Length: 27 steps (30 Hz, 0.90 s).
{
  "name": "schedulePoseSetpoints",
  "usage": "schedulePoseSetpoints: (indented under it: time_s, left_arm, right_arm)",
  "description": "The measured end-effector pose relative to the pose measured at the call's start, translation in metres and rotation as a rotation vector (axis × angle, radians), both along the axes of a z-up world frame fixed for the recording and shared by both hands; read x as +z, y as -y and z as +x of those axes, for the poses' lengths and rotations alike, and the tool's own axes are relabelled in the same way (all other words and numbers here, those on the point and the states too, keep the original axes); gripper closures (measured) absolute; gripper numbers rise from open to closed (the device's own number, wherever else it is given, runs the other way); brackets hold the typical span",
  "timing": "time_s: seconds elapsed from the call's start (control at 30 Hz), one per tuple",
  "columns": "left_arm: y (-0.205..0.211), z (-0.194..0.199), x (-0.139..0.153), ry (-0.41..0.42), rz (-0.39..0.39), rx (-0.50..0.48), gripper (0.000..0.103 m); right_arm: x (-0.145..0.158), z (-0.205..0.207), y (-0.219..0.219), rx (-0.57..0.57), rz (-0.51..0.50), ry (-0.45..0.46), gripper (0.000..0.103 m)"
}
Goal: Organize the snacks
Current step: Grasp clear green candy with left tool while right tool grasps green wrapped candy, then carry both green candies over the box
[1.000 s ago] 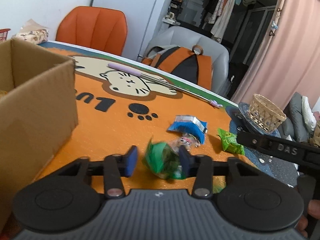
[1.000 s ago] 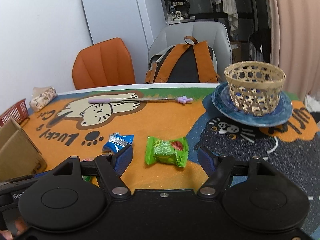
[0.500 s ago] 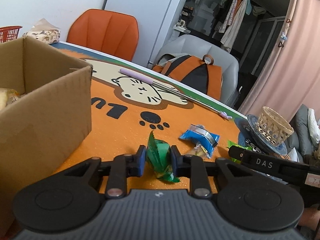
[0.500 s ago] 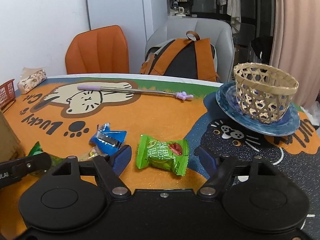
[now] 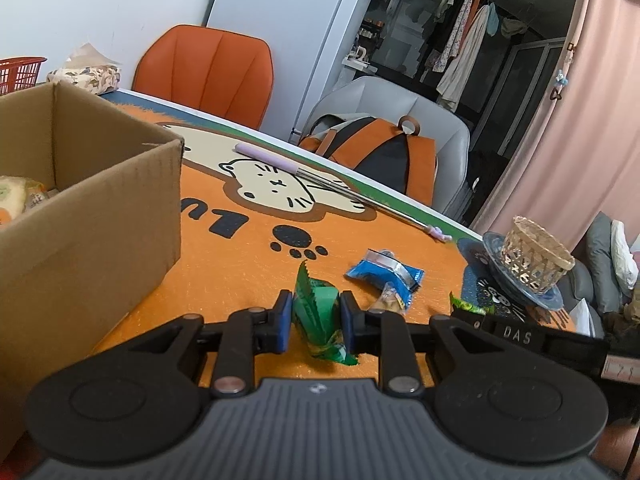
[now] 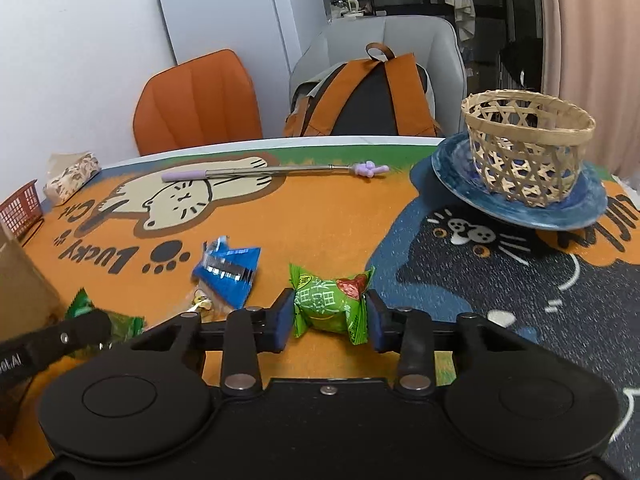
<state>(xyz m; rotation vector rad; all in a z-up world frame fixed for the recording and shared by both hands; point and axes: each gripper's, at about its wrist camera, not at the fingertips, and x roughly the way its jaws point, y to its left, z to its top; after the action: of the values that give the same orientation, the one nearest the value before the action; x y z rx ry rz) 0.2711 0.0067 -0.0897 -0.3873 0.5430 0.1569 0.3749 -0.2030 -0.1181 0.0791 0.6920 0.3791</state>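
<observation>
I am looking into a lived-in home. My worktop (image 6: 320, 216) wears a cartoon cat mat, with an orange chair (image 5: 208, 72) and a grey chair (image 6: 400, 44) drawn up, a backpack (image 6: 372, 100) on the grey one. Behind them I see a clothes rail with hanging garments (image 5: 460, 12), a pink curtain (image 5: 580, 120), and a small kettle on a shelf (image 6: 351, 5). A tissue pack (image 6: 70, 176) lies at the worktop's edge.

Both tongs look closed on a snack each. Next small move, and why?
Probably lift both straight up a little. The left tongs pinch the dark green packet; the right tongs, which just closed, clamp the light green candy by its ends. Both snacks sit low over the mat, so clear it before heading to the cardboard box.
</observation>
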Motion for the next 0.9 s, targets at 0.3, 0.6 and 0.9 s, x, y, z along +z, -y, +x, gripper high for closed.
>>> schedulePoseSetpoints:
  time_s: [0.3, 0.6, 0.9]
  left_arm:
    - [0.002, -0.021, 0.019, 0.046, 0.010, -0.011, 0.079]
    - [-0.002, -0.044, 0.043, 0.099, 0.018, -0.003, 0.079]
    - [-0.013, -0.065, 0.062, 0.148, 0.037, 0.015, 0.079]
  right_arm:
    - [0.019, -0.031, 0.004, -0.009, 0.088, 0.023, 0.066]
    - [0.048, -0.056, -0.009, 0.025, 0.125, 0.084, 0.066]
    - [0.068, -0.076, -0.031, 0.090, 0.150, 0.128, 0.066]
